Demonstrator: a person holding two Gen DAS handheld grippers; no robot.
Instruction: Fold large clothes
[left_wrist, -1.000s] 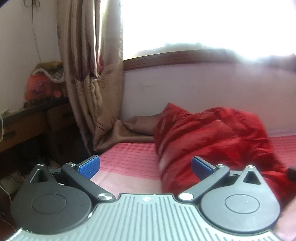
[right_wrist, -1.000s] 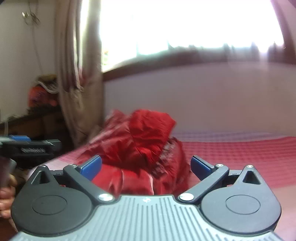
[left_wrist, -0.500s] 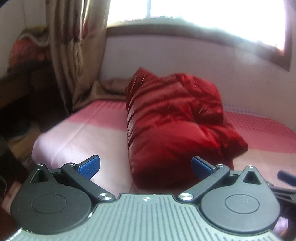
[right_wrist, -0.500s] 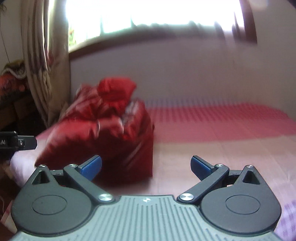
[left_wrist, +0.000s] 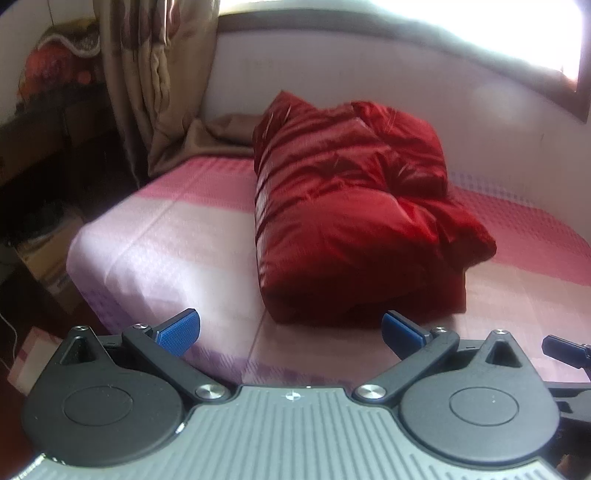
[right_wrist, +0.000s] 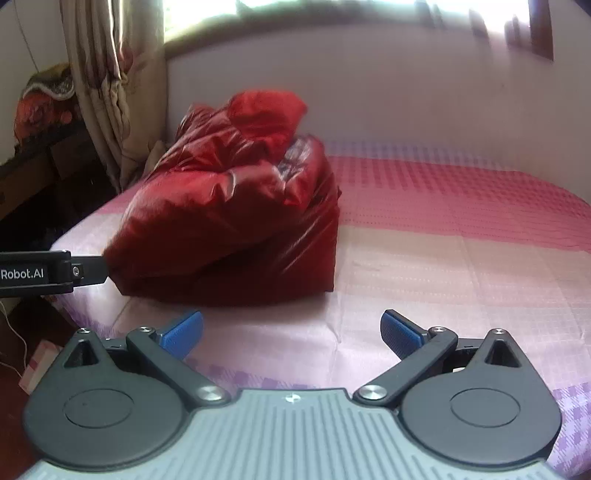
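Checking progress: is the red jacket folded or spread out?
Folded: the red jacket sits as a compact, layered bundle on the bed, with neither claw touching it.

Count: one red padded jacket (left_wrist: 347, 206), folded, frame centre; one bed (left_wrist: 155, 236); one curtain (left_wrist: 155, 74), upper left; two grippers, left gripper (left_wrist: 290, 332), right gripper (right_wrist: 291, 332).

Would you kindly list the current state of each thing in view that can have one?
red jacket: folded into a bulky bundle, lying on the bed, not held.
left gripper: open, empty, clear of the jacket.
right gripper: open, empty, clear of the jacket.
curtain: drawn aside, hanging bunched.
bed: covered with a pink checked sheet.
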